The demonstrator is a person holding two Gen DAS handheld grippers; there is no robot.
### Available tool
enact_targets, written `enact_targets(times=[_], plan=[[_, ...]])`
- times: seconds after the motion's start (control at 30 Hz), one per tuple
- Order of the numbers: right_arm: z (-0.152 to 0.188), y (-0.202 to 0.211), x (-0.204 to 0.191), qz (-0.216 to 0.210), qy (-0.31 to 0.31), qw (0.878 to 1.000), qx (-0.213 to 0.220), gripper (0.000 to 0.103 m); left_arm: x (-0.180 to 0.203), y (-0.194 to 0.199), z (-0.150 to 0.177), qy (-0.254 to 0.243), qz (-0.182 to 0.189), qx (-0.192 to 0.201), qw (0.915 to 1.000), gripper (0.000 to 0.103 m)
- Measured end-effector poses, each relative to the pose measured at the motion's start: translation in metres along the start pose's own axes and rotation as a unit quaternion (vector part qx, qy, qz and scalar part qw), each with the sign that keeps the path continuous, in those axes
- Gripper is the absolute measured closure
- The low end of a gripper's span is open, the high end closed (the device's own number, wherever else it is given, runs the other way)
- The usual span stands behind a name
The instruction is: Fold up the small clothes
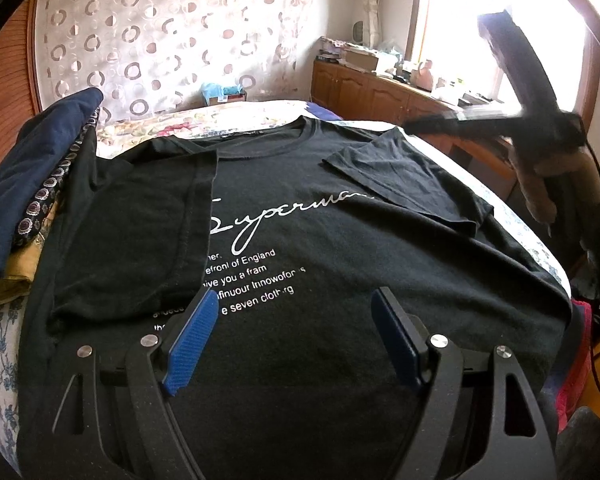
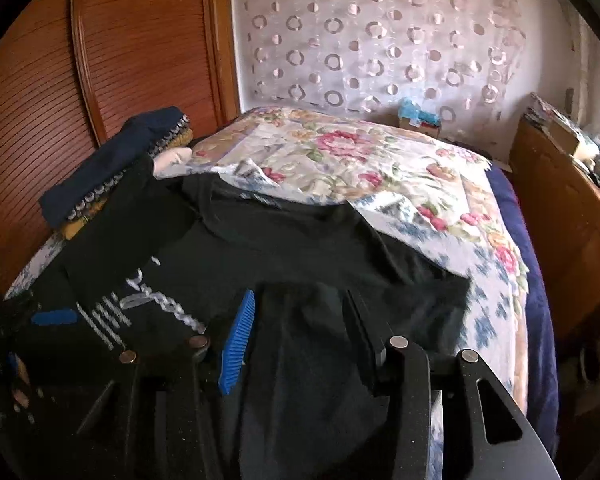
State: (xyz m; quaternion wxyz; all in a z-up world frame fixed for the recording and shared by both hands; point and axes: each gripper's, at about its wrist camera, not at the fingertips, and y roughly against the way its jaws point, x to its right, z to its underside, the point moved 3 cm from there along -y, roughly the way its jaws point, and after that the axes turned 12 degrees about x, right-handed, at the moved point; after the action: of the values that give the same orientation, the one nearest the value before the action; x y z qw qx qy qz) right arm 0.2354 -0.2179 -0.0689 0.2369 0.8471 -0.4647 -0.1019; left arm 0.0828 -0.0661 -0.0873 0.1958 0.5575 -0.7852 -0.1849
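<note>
We've got the black t-shirt [image 1: 320,240] lying face-up on the floral bedspread [image 2: 380,168], collar pointing away from us, so its long axis runs straight out from the left gripper [image 1: 296,300]. Both sleeves are already flipped inward over the chest. Our left gripper hovers over the hem end with its blue ribbed pads [image 1: 190,344] wide apart, holding nothing. The right gripper [image 2: 304,300] sits over the right side; it looks spread too, with loose cloth between the fingers. Soft matte cotton, so it'll drape and wrinkle. A stack of folded clothes [image 1: 40,168] sits just left.
</note>
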Motion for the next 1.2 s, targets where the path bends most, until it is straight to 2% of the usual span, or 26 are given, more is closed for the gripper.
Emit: enact_targets(times=[0.1,0.3,0.6,0.63,0.67,0.7,0.83,0.97,1.03,1.13,1.2], plan=[[0.018,0.001,0.004,0.019,0.015,1.0,-0.018,0.055,0.0,0.001,-0.002,-0.003,-0.001,0.004,1.0,0.023],[0.042,-0.017,0.028,0.048,0.002,0.997,-0.052,0.055,-0.016,0.004,-0.014,0.005,-0.003,0.007,1.0,0.023],[0.03,-0.047,0.046,0.05,-0.01,0.997,-0.056,0.054,-0.078,0.003,-0.064,-0.007,-0.06,0.03,0.9977,0.023],[0.029,-0.052,0.047,0.044,-0.011,0.997,-0.056,0.052,-0.087,0.001,-0.069,-0.004,-0.066,0.028,0.9974,0.023],[0.027,-0.058,0.048,0.04,-0.013,0.997,-0.058,0.044,-0.096,-0.002,-0.073,-0.002,-0.074,0.027,0.9969,0.023],[0.028,-0.065,0.054,0.038,-0.014,0.997,-0.058,0.041,-0.105,-0.005,-0.078,0.0,-0.081,0.027,0.9963,0.023],[0.028,-0.085,0.063,0.038,-0.014,0.997,-0.068,0.041,-0.135,-0.021,-0.094,0.0,-0.105,0.018,0.9943,0.024],[0.027,-0.092,0.066,0.027,-0.017,0.998,-0.062,0.039,-0.156,-0.039,-0.107,0.006,-0.113,0.011,0.9935,0.035],[0.029,-0.092,0.065,0.027,-0.015,0.998,-0.051,0.034,-0.163,-0.049,-0.113,0.003,-0.116,0.004,0.9933,0.049],[0.032,-0.092,0.063,0.026,-0.014,0.998,-0.051,0.031,-0.172,-0.067,-0.119,-0.006,-0.125,-0.011,0.9921,0.059],[0.033,-0.092,0.063,0.021,-0.015,0.998,-0.053,0.027,-0.178,-0.079,-0.122,-0.008,-0.131,-0.022,0.9911,0.06]])
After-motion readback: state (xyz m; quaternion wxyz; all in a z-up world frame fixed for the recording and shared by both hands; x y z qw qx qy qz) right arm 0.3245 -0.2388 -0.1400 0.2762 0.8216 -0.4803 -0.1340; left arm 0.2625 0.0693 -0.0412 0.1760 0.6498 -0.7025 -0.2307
